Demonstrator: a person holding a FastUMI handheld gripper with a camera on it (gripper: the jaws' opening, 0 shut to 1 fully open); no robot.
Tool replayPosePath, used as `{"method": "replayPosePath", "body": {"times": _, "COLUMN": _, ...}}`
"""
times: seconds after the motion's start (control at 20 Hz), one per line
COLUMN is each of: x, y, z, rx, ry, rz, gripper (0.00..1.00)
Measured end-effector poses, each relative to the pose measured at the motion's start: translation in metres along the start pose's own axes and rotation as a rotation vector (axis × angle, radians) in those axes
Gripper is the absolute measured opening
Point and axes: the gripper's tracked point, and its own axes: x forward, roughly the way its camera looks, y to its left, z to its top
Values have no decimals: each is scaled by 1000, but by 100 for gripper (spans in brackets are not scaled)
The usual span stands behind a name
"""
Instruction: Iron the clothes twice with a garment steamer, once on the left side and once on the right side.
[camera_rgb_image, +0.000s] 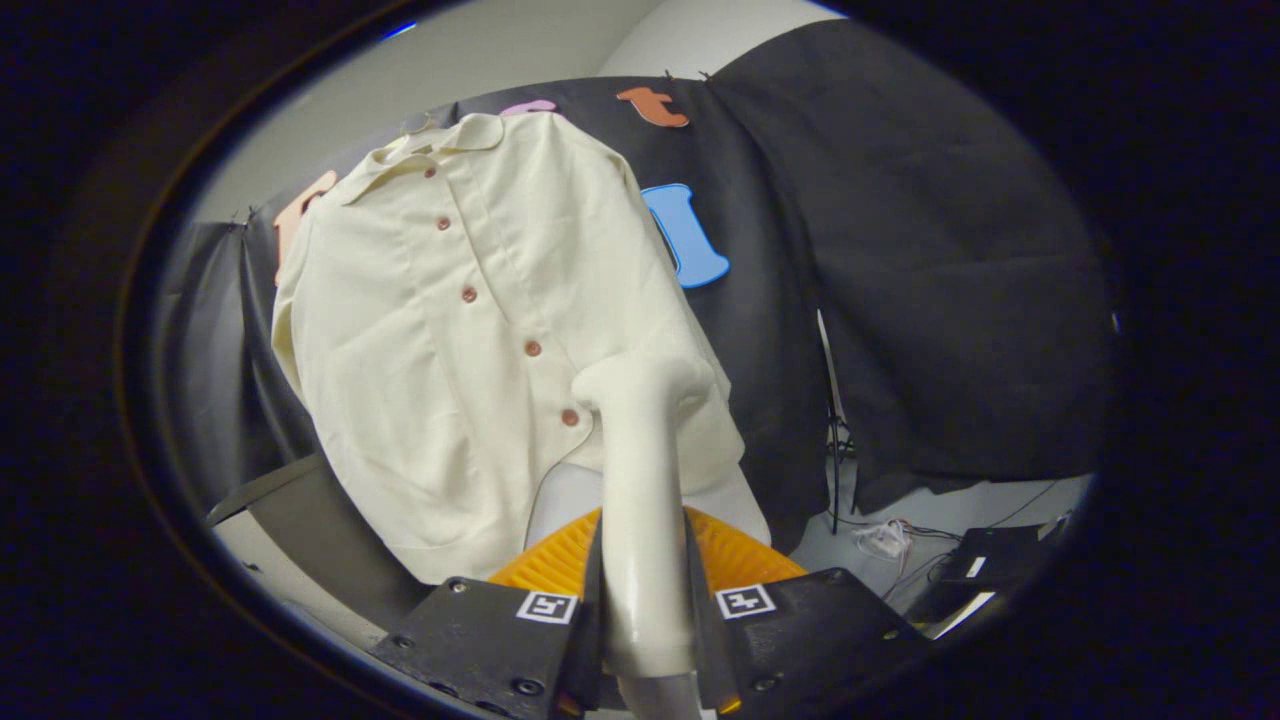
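Observation:
A cream short-sleeved shirt (450, 330) with brown buttons hangs on a hanger against the black cloth wall. My gripper (645, 585) is shut on the white handle of the garment steamer (640, 470), which rises between my fingers. The steamer's head (645, 380) rests against the lower right part of the shirt front, just right of the button line and near the lowest buttons. Both fingers (590, 580) press on the handle's sides.
An orange ribbed object (740, 555) lies just beyond my fingers, under the shirt's hem. A dark panel (310, 520) leans at the lower left. Cables and a white plug (885, 540) lie on the pale floor at the right, beside a dark flat box (985, 565).

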Motion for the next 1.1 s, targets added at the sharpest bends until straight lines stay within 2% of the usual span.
{"method": "replayPosePath", "body": {"times": 0.2, "x": -41, "y": 44, "z": 9, "rx": -18, "ry": -21, "rz": 35, "gripper": 36}}
{"method": "replayPosePath", "body": {"times": 0.45, "x": -99, "y": 125, "z": 14, "rx": -57, "ry": -34, "rz": 112, "gripper": 36}}
{"method": "replayPosePath", "body": {"times": 0.85, "x": -165, "y": 242, "z": -5, "rx": -113, "ry": -38, "rz": 207, "gripper": 36}}
{"method": "replayPosePath", "body": {"times": 1.0, "x": -187, "y": 282, "z": -8, "rx": -179, "ry": -77, "rz": 226, "gripper": 36}}
{"method": "replayPosePath", "body": {"times": 1.1, "x": -204, "y": 311, "z": -9, "rx": -180, "ry": -107, "rz": 248, "gripper": 36}}
